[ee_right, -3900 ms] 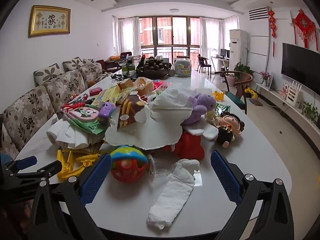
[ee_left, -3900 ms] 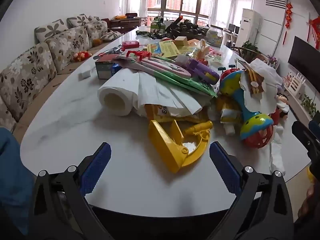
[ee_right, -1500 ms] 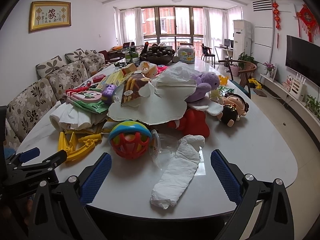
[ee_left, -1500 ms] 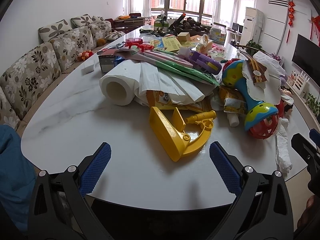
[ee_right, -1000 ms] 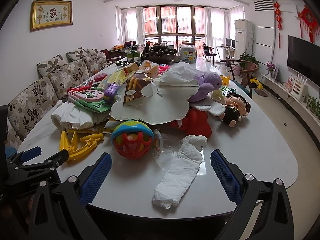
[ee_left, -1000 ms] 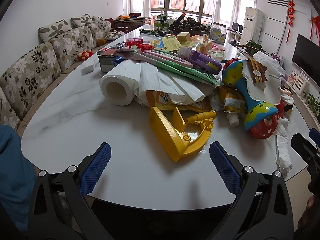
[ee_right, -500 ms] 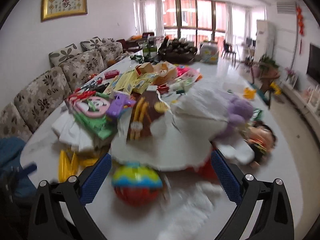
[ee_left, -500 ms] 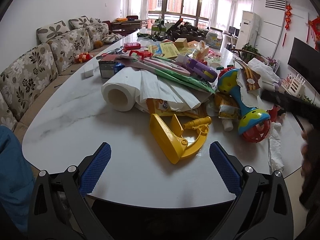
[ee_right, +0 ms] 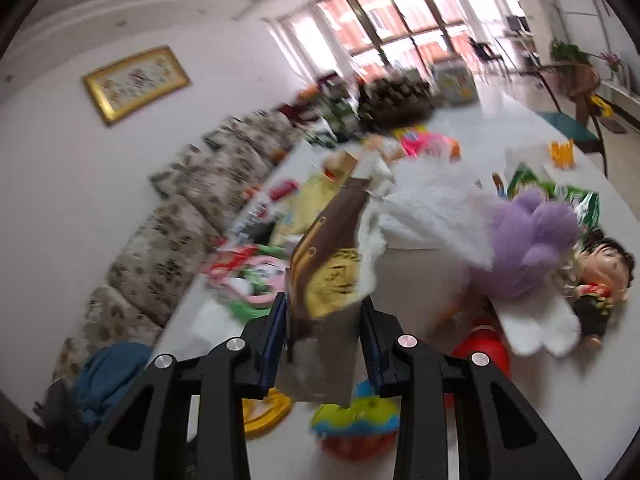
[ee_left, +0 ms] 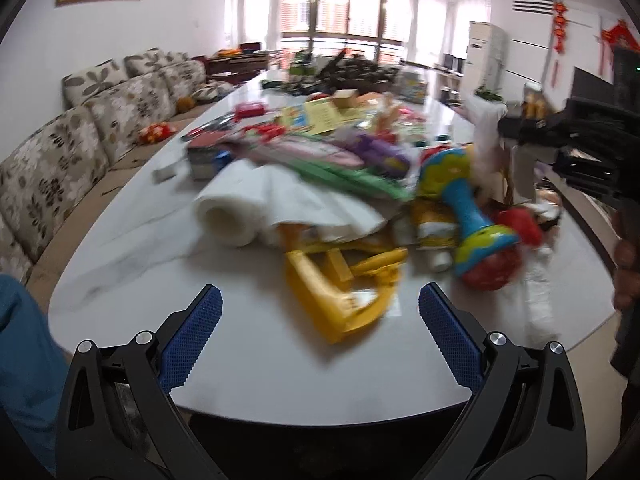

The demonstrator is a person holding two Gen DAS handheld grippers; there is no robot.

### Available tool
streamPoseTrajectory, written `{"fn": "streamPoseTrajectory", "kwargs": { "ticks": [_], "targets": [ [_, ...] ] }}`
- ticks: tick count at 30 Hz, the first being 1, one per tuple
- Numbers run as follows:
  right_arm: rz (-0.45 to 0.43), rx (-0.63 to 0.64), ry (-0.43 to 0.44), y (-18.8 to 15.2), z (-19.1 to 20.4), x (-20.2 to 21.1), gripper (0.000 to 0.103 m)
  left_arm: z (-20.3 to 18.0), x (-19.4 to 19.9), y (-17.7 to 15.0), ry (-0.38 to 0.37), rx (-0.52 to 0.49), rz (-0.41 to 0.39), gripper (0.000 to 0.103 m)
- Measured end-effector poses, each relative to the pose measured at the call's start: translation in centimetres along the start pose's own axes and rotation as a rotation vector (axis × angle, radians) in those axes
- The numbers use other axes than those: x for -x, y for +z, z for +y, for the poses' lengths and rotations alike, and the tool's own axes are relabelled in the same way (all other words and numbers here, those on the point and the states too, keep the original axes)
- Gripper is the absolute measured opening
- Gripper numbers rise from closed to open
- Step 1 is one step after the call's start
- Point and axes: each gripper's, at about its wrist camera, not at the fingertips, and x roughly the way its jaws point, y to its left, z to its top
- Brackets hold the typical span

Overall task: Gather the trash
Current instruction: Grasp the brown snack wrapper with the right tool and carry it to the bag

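My right claw (ee_right: 324, 320) is narrowed onto a brown-and-yellow snack wrapper (ee_right: 326, 264), the trash I am after; its lower end sits between my blue pads, and the rest rises above the pile. Only my right camera shows this grip. It also shows what lies past the wrapper: a white tissue sheet (ee_right: 436, 208) draped behind it, a purple plush (ee_right: 536, 236) to its right, a doll (ee_right: 600, 276) beyond that near the table's right edge, and a rattle ball (ee_right: 356, 420) under my fingers. The view is tilted and blurred.

My left claw (ee_left: 320, 328) hangs spread wide and holds nothing, low over the near end of the white table (ee_left: 168, 264). From here I see what the other camera hides: a yellow plastic toy (ee_left: 340, 292) just ahead between my pads, a paper roll (ee_left: 232, 216) behind it to the left, the rattle (ee_left: 472, 220) to the right, and my right gripper's black body (ee_left: 592, 152) raised over the far right of the heap.

Bare tabletop lies along the near and left edge, beside the floral sofa (ee_left: 72, 160). The table's right edge curves close past a crumpled white tissue (ee_left: 540, 304).
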Motion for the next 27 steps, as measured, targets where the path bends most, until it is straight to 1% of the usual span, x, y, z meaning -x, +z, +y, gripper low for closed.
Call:
{"fn": "streamPoseTrajectory", "kwargs": {
  "ticks": [2, 4, 6, 10, 12, 14, 15, 17, 19, 20, 21, 23, 24, 25, 26, 27],
  "targets": [
    [-0.030, 0.008, 0.009, -0.3, -0.2, 2.6, 0.034, -2.0, 0.4, 0.8, -0.045, -0.042, -0.024, 0.096],
    [-0.035, -0.001, 0.025, -0.7, -1.0, 4.9, 0.034, -4.2, 0.4, 1.6, -0.097, -0.082, -0.037, 0.096],
    [-0.040, 0.022, 0.001, -1.3, -1.8, 6.9, 0.034, -5.8, 0.2, 2.0, -0.129, -0.102, -0.049, 0.096],
    [-0.065, 0.056, -0.050, -2.6, -3.6, 11.4, 0.034, -7.9, -0.2, 2.2, -0.121, -0.160, -0.070, 0.096],
    [-0.081, 0.055, -0.077, -3.2, -4.8, 13.3, 0.034, -9.0, -0.8, 1.9, -0.131, -0.198, -0.059, 0.096],
    [-0.096, 0.051, -0.102, -3.8, -6.1, 15.2, 0.035, -10.8, -1.1, 0.8, -0.153, -0.237, -0.024, 0.096],
    [-0.107, 0.044, -0.122, -4.2, -6.6, 16.1, 0.035, -11.5, -1.0, 0.3, -0.174, -0.253, -0.022, 0.096],
    [-0.122, 0.033, -0.151, -4.8, -7.6, 17.3, 0.036, -14.1, -0.2, -1.5, -0.202, -0.324, -0.049, 0.096],
    [-0.135, 0.024, -0.179, -5.3, -8.4, 17.9, 0.036, -17.3, -0.1, -3.5, -0.195, -0.427, -0.066, 0.096],
    [-0.139, 0.013, -0.186, -5.6, -9.0, 18.5, 0.036, -19.1, -0.7, -4.5, -0.185, -0.482, -0.050, 0.096],
    [-0.139, 0.008, -0.189, -5.7, -9.4, 18.7, 0.036, -19.9, -1.3, -5.0, -0.178, -0.499, -0.033, 0.096],
    [-0.145, -0.001, -0.200, -6.0, -10.0, 19.1, 0.037, -21.0, -3.5, -5.3, -0.167, -0.476, 0.043, 0.097],
    [-0.145, -0.003, -0.200, -6.1, -10.2, 19.2, 0.037, -20.8, -4.1, -5.0, -0.193, -0.427, 0.052, 0.096],
    [-0.147, -0.005, -0.201, -6.2, -10.4, 19.4, 0.037, -20.4, -4.9, -4.4, -0.217, -0.373, 0.090, 0.094],
    [-0.150, -0.001, -0.204, -6.3, -10.4, 19.5, 0.037, -20.0, -5.4, -4.0, -0.245, -0.333, 0.120, 0.087],
    [-0.151, 0.002, -0.205, -6.4, -10.4, 19.6, 0.037, -19.5, -5.6, -3.6, -0.246, -0.304, 0.116, 0.075]
  ]
}}
